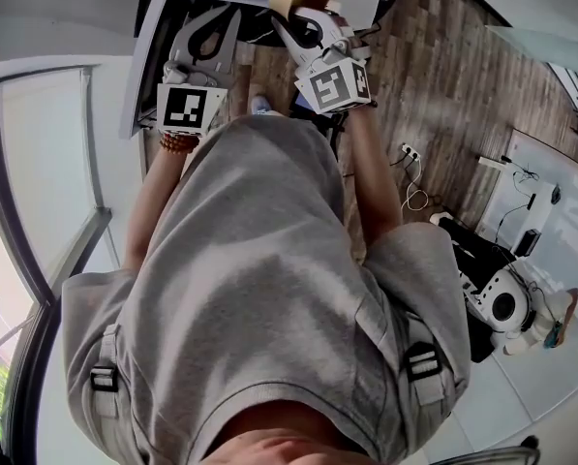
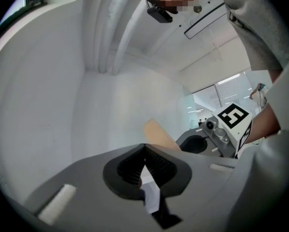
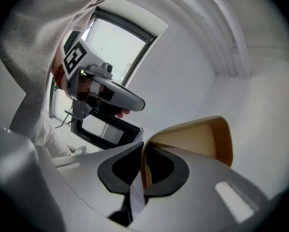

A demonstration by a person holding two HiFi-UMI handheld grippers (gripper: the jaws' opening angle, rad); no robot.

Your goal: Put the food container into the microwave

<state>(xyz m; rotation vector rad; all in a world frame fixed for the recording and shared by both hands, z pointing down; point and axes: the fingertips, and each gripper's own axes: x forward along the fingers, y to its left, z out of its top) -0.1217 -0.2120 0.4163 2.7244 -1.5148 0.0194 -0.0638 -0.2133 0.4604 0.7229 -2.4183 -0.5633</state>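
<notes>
The right gripper [image 3: 143, 153] is clenching its fingers on the rim of the tan food container [image 3: 197, 139], holding it near the microwave door [image 3: 103, 131]. The left gripper [image 2: 144, 154] is keeping its fingers pressed together, empty.

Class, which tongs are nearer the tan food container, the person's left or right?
Right. The right tongs are clamped on the food container at its wall; the left tongs are beside it, shut on nothing, not touching.
</notes>
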